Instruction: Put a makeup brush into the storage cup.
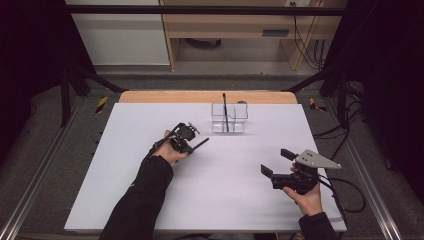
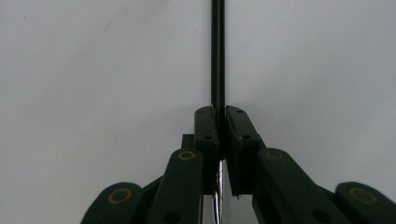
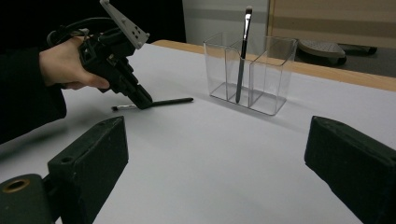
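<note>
While the left gripper (image 3: 142, 100) clamps its jaws on a slim makeup brush (image 3: 159, 102) lying flat on the counter (image 1: 225, 190), seemingly to lift it toward the clear organizer (image 3: 252, 74) beyond, the right gripper (image 1: 280, 162) waits wide open, empty.

Brush (image 2: 217, 56) handle beyond the top edge, its middle hidden between the left tongs (image 2: 221, 122).
</note>
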### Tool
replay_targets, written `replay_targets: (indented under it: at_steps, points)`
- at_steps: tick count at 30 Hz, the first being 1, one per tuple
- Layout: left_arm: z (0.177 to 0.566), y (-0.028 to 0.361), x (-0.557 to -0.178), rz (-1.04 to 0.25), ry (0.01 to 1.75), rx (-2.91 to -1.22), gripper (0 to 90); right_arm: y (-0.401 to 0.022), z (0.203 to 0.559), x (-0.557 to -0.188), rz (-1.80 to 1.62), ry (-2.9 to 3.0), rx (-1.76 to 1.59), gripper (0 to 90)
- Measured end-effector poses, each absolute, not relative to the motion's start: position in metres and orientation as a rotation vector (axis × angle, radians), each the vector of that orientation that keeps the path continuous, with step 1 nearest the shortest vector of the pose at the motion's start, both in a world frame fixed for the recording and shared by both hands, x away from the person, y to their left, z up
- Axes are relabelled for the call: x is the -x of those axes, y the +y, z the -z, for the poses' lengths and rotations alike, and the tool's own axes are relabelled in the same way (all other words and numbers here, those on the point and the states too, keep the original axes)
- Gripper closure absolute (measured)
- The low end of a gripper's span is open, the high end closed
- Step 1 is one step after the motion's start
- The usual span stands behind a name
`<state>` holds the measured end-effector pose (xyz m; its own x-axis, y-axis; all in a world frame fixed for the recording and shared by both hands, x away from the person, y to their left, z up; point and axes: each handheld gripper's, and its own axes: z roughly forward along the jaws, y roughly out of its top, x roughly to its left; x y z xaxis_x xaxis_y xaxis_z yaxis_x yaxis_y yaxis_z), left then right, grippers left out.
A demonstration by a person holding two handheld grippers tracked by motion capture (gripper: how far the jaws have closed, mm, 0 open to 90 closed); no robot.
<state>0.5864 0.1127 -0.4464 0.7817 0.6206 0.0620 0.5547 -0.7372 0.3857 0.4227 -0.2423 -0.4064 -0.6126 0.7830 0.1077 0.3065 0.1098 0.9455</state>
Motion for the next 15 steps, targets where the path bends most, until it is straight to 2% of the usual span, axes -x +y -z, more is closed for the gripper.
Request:
replay_targets:
  at_steps: [15]
  points:
    - [0.412, 0.119, -0.56, -0.285, 0.753, -2.548, 84.2, -0.242, 0.407, -0.423, -1.505, 1.98, -1.06, 6.8]
